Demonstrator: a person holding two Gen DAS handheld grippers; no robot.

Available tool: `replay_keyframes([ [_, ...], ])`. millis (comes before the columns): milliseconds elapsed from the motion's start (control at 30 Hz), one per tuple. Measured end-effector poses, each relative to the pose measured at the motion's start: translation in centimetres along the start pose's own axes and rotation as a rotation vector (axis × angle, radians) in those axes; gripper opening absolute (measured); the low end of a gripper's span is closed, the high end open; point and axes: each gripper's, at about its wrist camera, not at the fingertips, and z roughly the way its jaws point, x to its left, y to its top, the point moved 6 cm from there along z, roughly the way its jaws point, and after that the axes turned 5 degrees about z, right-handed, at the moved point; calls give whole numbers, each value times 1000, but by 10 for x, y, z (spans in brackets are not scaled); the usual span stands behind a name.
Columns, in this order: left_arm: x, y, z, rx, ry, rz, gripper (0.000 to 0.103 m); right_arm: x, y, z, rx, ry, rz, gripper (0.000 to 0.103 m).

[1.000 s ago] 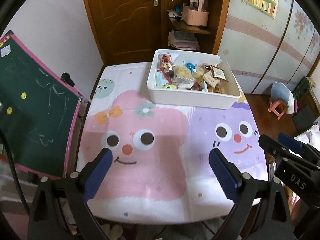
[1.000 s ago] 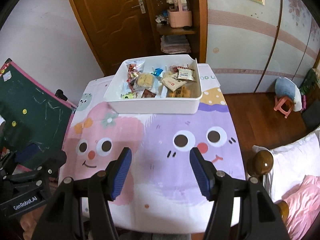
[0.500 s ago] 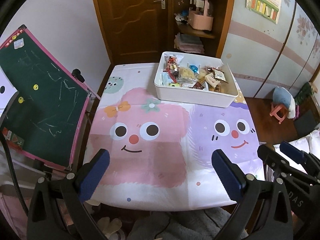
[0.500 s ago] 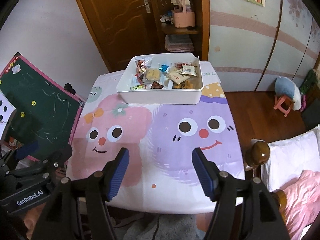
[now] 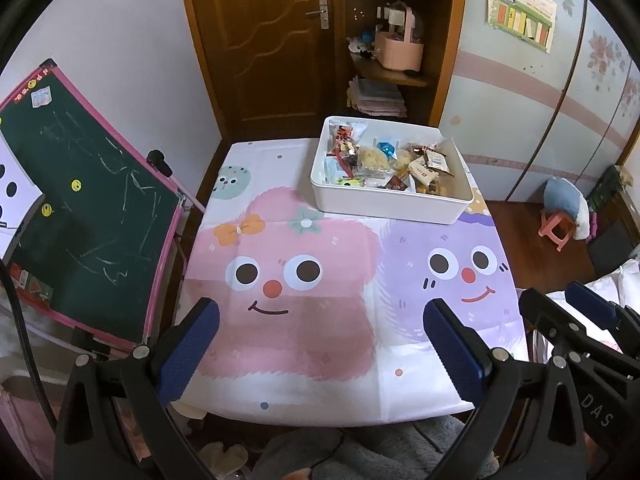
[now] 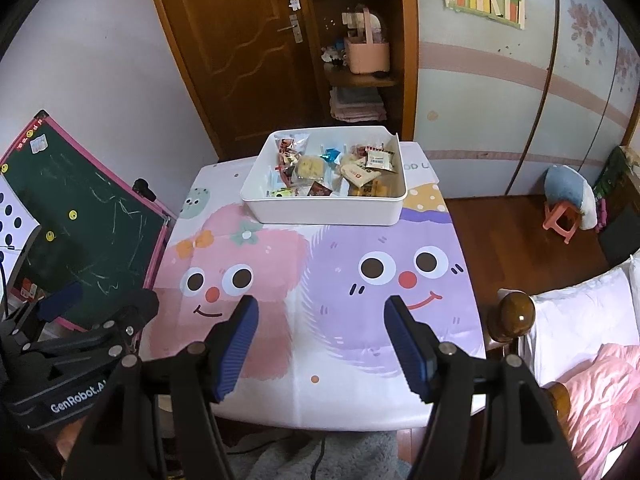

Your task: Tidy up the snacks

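Both the left gripper [image 5: 320, 344] and right gripper [image 6: 322, 344] are held wide open and empty above the cartoon tablecloth [image 5: 340, 280]; wrapped snacks [image 6: 332, 172] are piled in the white bin [image 6: 324, 210].

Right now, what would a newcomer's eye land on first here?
The tablecloth with its big pink and purple cartoon faces fills the middle. At its far edge sits a white bin heaped with wrapped snacks. A green chalkboard leans at the left, and both grippers hang open near the table's front edge.
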Motion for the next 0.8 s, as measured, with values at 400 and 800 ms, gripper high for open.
replay_keyframes([
  [400, -2, 2, -2, -5, -3, 12, 101, 1, 0, -6, -20, -16, 17, 66],
  [800, -1, 4, -1, -1, -5, 12, 101, 2, 1, -8, -19, -14, 16, 66],
])
